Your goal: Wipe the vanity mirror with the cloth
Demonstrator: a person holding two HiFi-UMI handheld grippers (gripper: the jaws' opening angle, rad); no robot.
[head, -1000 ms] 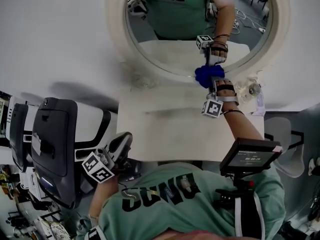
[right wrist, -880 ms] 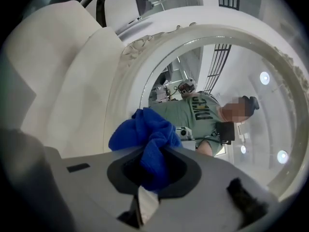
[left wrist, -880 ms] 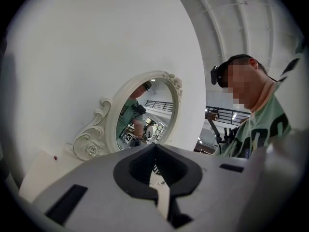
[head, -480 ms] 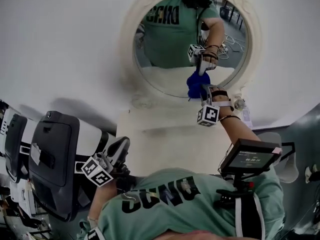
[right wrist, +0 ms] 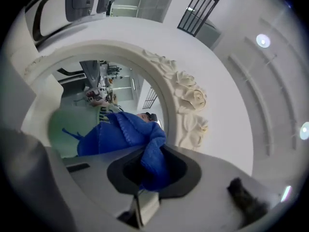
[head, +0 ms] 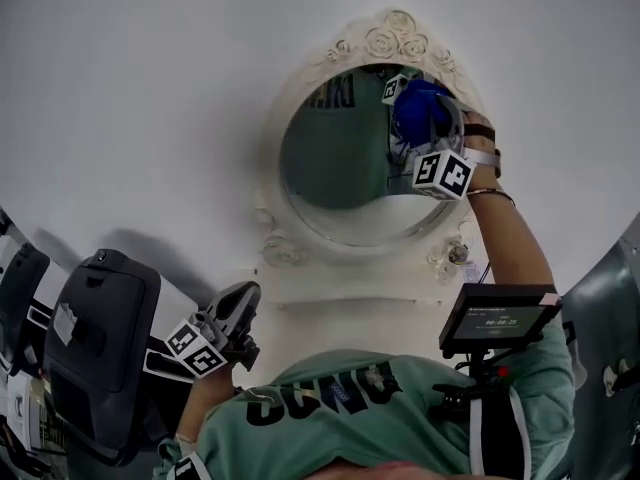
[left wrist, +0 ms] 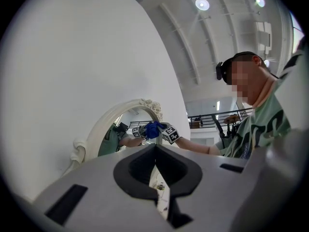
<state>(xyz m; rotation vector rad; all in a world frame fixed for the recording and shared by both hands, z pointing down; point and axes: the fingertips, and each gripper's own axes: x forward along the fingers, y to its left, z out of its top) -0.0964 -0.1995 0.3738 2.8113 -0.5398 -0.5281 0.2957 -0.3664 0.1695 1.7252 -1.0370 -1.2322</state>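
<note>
The oval vanity mirror [head: 340, 168] in a white rose-carved frame [head: 395, 30] stands against the white wall. My right gripper [head: 422, 126] is shut on the blue cloth [head: 420, 108] and presses it against the upper right of the glass. In the right gripper view the cloth [right wrist: 126, 135] bunches out of the right gripper [right wrist: 145, 181], beside the carved roses [right wrist: 189, 100]. My left gripper [head: 236, 313] hangs low by the person's torso, away from the mirror. The left gripper view has the left gripper [left wrist: 155, 152] shut and empty, with the cloth [left wrist: 152, 129] far off at the mirror.
A white tabletop [head: 350, 290] runs below the mirror. A black office chair [head: 100, 338] stands at the left, close to my left gripper. A small screen [head: 500, 318] sits on the person's chest rig. A small object [head: 457, 255] lies at the frame's lower right foot.
My right gripper has carried the cloth from the mirror's lower edge up to the upper right of the glass. The head view has tilted upward. My left gripper stayed low.
</note>
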